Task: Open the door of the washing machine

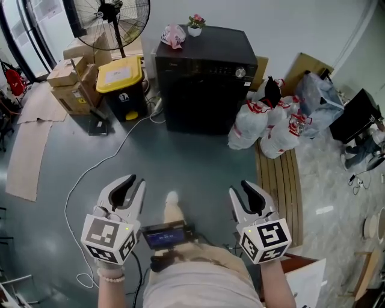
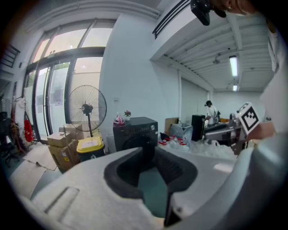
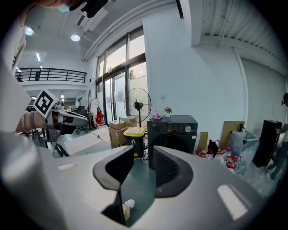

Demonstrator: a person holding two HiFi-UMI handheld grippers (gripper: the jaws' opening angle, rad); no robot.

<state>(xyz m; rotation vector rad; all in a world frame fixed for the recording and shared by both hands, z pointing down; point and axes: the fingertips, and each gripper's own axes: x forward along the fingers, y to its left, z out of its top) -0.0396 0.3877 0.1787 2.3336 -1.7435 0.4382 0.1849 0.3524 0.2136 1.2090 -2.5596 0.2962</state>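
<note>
The black washing machine [image 1: 207, 78] stands against the far wall, its round front door looking closed in both gripper views. It is well ahead of both grippers, across bare floor. My left gripper [image 1: 133, 181] is held low at the near left, open, with only floor showing between its jaws. My right gripper [image 1: 242, 187] is level with it at the near right, also open and empty. The left gripper view has the machine [image 2: 135, 132] just beyond the gripper [image 2: 148, 155]. The right gripper view shows the machine [image 3: 173, 132] past the gripper [image 3: 141, 155].
Left of the machine are a yellow-lidded bin [image 1: 120, 84], cardboard boxes [image 1: 72, 81] and a standing fan [image 1: 111, 18]. White plastic bags [image 1: 264, 126] and a wooden slatted bench [image 1: 280, 180] lie at its right. A white cable [image 1: 102, 162] trails over the floor.
</note>
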